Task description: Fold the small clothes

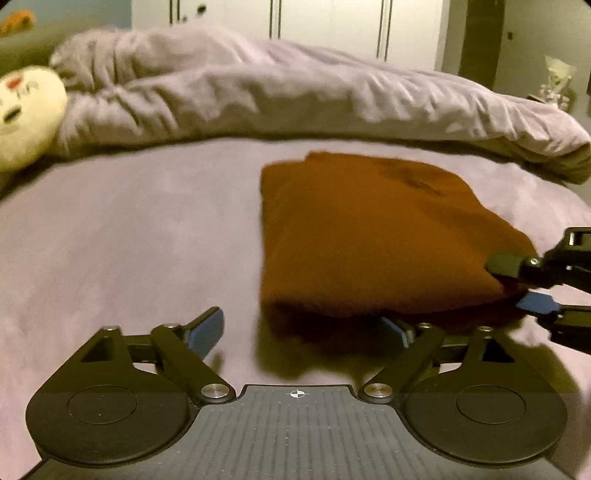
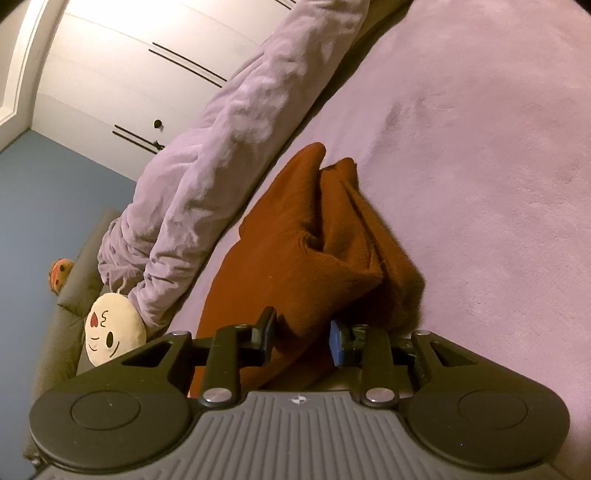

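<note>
A rust-brown folded garment (image 1: 373,236) lies on the purple bed sheet (image 1: 129,236). My left gripper (image 1: 303,326) is open at the garment's near edge, its left finger on bare sheet and its right finger under the garment's near edge. My right gripper (image 1: 517,288) comes in from the right with its jaws around the garment's near right corner. In the right wrist view the garment (image 2: 295,243) runs between the fingers of my right gripper (image 2: 303,341), which is partly closed around its lifted corner.
A rumpled purple duvet (image 1: 280,96) lies along the far side of the bed. A cream emoji cushion (image 1: 26,114) sits at the far left; it also shows in the right wrist view (image 2: 112,328). White wardrobe doors (image 1: 325,26) stand behind.
</note>
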`<state>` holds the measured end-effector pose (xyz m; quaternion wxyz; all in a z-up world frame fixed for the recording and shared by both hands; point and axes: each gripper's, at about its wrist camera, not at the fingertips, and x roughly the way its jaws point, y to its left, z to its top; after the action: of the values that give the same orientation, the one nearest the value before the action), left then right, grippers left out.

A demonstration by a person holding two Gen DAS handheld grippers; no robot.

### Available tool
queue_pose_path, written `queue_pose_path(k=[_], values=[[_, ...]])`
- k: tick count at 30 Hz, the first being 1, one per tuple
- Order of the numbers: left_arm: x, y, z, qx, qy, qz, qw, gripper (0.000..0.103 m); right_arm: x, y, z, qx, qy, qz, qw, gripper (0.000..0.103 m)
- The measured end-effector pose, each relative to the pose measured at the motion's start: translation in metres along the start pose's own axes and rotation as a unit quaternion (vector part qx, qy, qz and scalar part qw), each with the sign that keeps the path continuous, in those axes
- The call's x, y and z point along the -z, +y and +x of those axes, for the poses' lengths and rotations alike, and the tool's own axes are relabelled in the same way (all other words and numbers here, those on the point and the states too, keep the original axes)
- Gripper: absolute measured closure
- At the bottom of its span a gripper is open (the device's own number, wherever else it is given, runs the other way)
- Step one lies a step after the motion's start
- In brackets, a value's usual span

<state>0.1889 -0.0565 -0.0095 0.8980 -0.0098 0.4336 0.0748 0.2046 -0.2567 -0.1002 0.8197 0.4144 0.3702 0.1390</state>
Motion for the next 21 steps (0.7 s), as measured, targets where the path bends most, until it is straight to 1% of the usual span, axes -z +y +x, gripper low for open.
queue_pose_path(k=[3, 4, 5, 7, 9, 11, 12, 15, 16, 17, 19, 20, 21], values=[[-0.001, 0.005, 0.019, -0.017, 0.027, -0.005, 0.9995, 0.007, 0.001, 0.0, 0.002, 0.003, 0.001, 0.001, 1.0, 0.073], [-0.001, 0.011, 0.023, -0.017, 0.028, -0.023, 0.9992, 0.006, 0.001, -0.001, 0.002, 0.004, 0.001, 0.001, 1.0, 0.073], [-0.003, 0.018, 0.025, -0.012, 0.031, -0.052, 0.9981, 0.006, 0.001, 0.0, 0.002, 0.008, 0.001, -0.002, 1.0, 0.073], [-0.003, 0.029, 0.024, -0.011, 0.042, -0.11, 0.9929, 0.006, 0.002, 0.002, 0.002, 0.026, -0.003, -0.019, 0.999, 0.075], [0.001, 0.03, 0.02, -0.021, 0.036, -0.122, 0.9917, 0.007, 0.001, 0.006, 0.002, 0.05, -0.008, -0.047, 0.998, 0.081], [0.004, 0.031, 0.015, -0.03, 0.03, -0.131, 0.9904, 0.008, 0.001, 0.008, 0.002, 0.061, -0.011, -0.06, 0.996, 0.082], [0.007, 0.035, 0.014, -0.028, 0.036, -0.141, 0.989, 0.008, 0.001, 0.009, 0.002, 0.066, -0.011, -0.069, 0.995, 0.084], [0.01, 0.049, 0.007, -0.024, 0.052, -0.167, 0.9843, 0.007, 0.004, 0.012, 0.0, 0.082, -0.008, -0.109, 0.991, 0.084], [0.01, 0.054, 0.002, -0.034, 0.054, -0.171, 0.9833, 0.008, 0.005, 0.014, -0.002, 0.089, -0.006, -0.123, 0.988, 0.084], [0.01, 0.057, -0.003, -0.056, 0.055, -0.167, 0.9828, 0.007, 0.006, 0.017, -0.005, 0.099, -0.008, -0.137, 0.985, 0.083], [0.009, 0.066, -0.014, -0.115, 0.054, -0.159, 0.9791, 0.009, 0.009, 0.023, -0.012, 0.128, -0.013, -0.162, 0.978, 0.078], [0.009, 0.073, -0.02, -0.121, 0.053, -0.157, 0.9788, 0.008, 0.012, 0.027, -0.017, 0.153, -0.02, -0.179, 0.972, 0.072], [0.01, 0.08, -0.026, -0.1, 0.056, -0.16, 0.9804, 0.007, 0.015, 0.032, -0.023, 0.178, -0.027, -0.2, 0.963, 0.066]])
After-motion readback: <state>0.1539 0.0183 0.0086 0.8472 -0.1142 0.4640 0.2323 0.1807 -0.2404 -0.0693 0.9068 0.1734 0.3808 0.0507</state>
